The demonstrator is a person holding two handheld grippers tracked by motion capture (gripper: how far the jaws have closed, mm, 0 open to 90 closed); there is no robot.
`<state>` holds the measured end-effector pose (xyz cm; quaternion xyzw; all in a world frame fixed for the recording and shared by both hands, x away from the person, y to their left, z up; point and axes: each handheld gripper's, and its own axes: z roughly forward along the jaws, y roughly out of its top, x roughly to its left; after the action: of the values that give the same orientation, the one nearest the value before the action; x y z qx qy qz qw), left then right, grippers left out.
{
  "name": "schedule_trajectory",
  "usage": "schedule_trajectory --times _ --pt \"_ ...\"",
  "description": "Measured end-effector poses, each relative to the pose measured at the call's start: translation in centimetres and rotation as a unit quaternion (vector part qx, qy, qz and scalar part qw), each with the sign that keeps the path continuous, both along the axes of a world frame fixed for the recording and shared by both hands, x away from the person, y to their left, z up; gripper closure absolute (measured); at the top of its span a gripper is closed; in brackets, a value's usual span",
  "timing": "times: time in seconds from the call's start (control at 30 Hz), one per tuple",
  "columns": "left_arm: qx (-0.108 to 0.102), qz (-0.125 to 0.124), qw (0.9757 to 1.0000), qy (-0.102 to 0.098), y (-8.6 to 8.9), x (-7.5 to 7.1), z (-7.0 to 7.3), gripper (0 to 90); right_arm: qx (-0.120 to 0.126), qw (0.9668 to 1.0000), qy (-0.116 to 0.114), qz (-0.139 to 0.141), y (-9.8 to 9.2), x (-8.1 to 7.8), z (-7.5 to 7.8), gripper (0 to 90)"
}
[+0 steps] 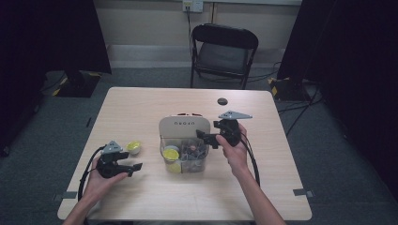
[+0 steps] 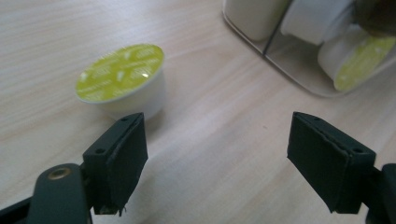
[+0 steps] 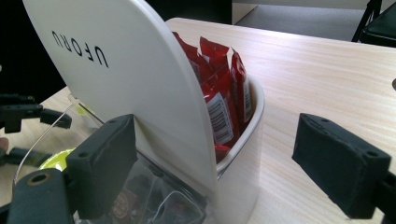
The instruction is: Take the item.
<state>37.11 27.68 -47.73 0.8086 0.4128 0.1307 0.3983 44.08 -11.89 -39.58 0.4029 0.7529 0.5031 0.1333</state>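
Note:
A white capsule with a yellow-green lid stands alone on the wooden table. My left gripper hovers low just in front of it, open, with bare table between its jaws. In the middle stands an organiser with a white back panel and clear front bins. Similar capsules lie in those bins, and red sachets fill the rear pocket. My right gripper is open at the organiser's right side, its jaws either side of the panel's corner without pressing.
A black folding chair stands beyond the table's far edge. A small dark round mark sits near the far right of the tabletop. Cables trail from both grippers toward the near edge. Dark curtains hang at both sides.

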Motion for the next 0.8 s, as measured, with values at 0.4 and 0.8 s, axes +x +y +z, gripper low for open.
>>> schedule_trajectory --times 0.4,0.8 --pt "0.037 -0.023 0.999 0.006 -1.3 -0.2 -1.5 19.9 0.006 0.9999 -0.012 0.004 0.3 0.1 0.8 13.6" --pt "0.052 -0.018 0.9981 -0.027 -1.7 -0.5 -2.4 17.4 0.02 0.9992 -0.02 0.027 0.4 0.0 2.2 27.3"
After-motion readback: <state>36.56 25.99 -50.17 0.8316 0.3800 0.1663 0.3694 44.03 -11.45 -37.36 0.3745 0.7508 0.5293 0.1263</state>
